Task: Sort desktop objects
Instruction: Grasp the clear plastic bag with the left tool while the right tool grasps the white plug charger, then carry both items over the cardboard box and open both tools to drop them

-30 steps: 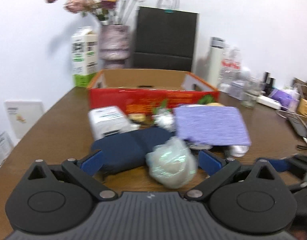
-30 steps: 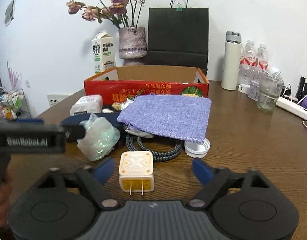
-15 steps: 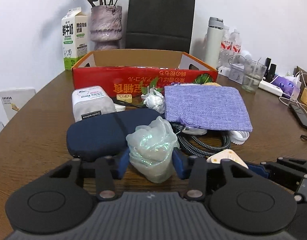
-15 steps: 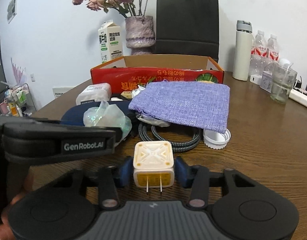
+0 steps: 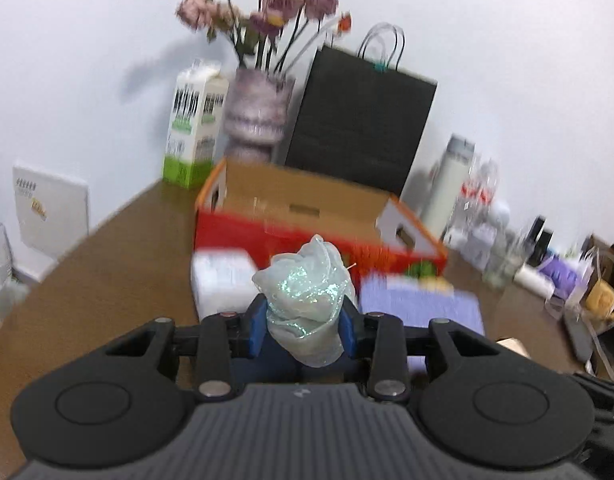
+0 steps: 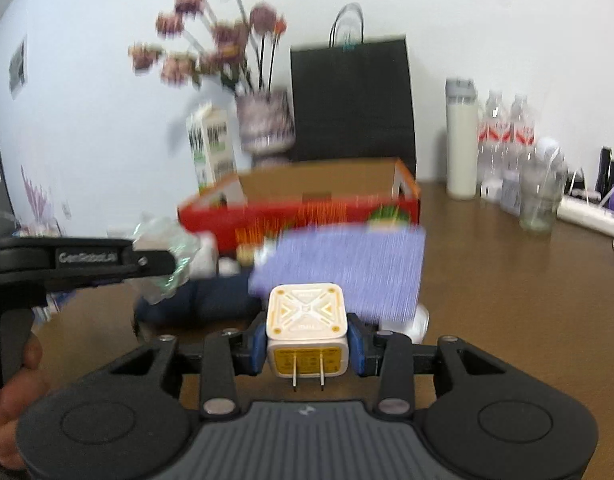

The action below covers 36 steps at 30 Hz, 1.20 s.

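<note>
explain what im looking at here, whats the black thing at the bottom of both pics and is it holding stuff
The black shape is a handheld two-finger gripper; a person carries one in each hand, and each has a camera looking forward along its fingers. So one picture comes from the left gripper, the other from the right gripper. The left one is shut on a shimmery pale green bag; the right is shut on a white and yellow plug adapter, prongs toward the camera. Ahead on the brown table are a red cardboard box, open on top, a purple cloth pouch and a dark blue case. Both pictures are motion-blurred.
</note>
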Tool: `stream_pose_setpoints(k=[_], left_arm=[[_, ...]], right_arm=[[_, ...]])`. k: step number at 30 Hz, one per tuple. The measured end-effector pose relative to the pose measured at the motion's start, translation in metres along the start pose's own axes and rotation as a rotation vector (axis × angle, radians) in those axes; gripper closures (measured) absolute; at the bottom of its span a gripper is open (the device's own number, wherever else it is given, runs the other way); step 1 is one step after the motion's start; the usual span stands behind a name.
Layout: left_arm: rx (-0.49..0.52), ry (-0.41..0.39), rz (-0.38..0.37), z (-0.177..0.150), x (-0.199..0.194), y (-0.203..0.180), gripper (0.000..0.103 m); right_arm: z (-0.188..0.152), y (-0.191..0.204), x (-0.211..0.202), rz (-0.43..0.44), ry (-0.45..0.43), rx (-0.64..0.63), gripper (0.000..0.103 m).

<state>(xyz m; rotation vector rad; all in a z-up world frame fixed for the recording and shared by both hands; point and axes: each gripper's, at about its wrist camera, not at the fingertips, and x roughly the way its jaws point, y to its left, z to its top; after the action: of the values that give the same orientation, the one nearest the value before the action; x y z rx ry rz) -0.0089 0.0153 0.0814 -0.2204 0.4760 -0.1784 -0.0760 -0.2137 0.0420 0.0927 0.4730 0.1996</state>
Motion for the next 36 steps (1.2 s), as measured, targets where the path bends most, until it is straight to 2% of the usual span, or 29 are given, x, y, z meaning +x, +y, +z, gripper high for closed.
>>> stream_pose_setpoints(k=[5, 9, 12, 15, 17, 20, 22, 24, 26, 28, 29, 31, 32, 34, 35, 36], left_arm=[[0.040, -0.029, 0.078, 0.082, 0.046, 0.003, 0.065], [0.024, -0.020, 0.144, 0.124, 0.112, 0.003, 0.065], [0.058, 0.046, 0.170, 0.138, 0.165, 0.006, 0.065], [0.057, 0.093, 0.190, 0.147, 0.219, 0.011, 0.065], [0.050, 0.161, 0.227, 0.151, 0.254, 0.019, 0.065], [0.076, 0.237, 0.243, 0.154, 0.288, 0.027, 0.063], [0.129, 0.258, 0.272, 0.154, 0.308, 0.025, 0.063], [0.158, 0.288, 0.303, 0.149, 0.322, 0.025, 0.063], [0.162, 0.356, 0.280, 0.143, 0.333, 0.029, 0.053], [0.104, 0.394, 0.262, 0.143, 0.336, 0.037, 0.043], [0.098, 0.380, 0.252, 0.144, 0.333, 0.038, 0.033], [0.122, 0.358, 0.238, 0.145, 0.326, 0.034, 0.025], [0.130, 0.351, 0.242, 0.146, 0.323, 0.033, 0.021], [0.142, 0.322, 0.251, 0.151, 0.311, 0.029, 0.021], [0.147, 0.306, 0.258, 0.155, 0.303, 0.026, 0.019], [0.146, 0.283, 0.260, 0.158, 0.292, 0.025, 0.018]], right_arm=[[0.069, -0.017, 0.013, -0.003, -0.102, -0.019, 0.065], [0.128, -0.034, 0.069, -0.043, -0.119, -0.028, 0.065], [0.160, -0.055, 0.124, -0.039, -0.072, 0.040, 0.065], [0.176, -0.065, 0.177, -0.082, -0.032, 0.037, 0.065], [0.183, -0.071, 0.211, -0.095, 0.005, 0.033, 0.065], [0.198, -0.074, 0.267, -0.145, 0.112, 0.000, 0.097], [0.203, -0.072, 0.300, -0.196, 0.169, -0.055, 0.097], [0.201, -0.073, 0.328, -0.211, 0.228, -0.099, 0.097], [0.197, -0.078, 0.341, -0.202, 0.252, -0.091, 0.097], [0.191, -0.083, 0.342, -0.182, 0.235, -0.061, 0.092], [0.189, -0.086, 0.342, -0.171, 0.232, -0.034, 0.088], [0.187, -0.093, 0.343, -0.150, 0.242, 0.019, 0.086], [0.185, -0.094, 0.342, -0.142, 0.246, 0.030, 0.081], [0.184, -0.094, 0.336, -0.146, 0.260, 0.032, 0.066], [0.184, -0.093, 0.330, -0.149, 0.260, 0.030, 0.053], [0.182, -0.092, 0.321, -0.146, 0.251, 0.026, 0.047]])
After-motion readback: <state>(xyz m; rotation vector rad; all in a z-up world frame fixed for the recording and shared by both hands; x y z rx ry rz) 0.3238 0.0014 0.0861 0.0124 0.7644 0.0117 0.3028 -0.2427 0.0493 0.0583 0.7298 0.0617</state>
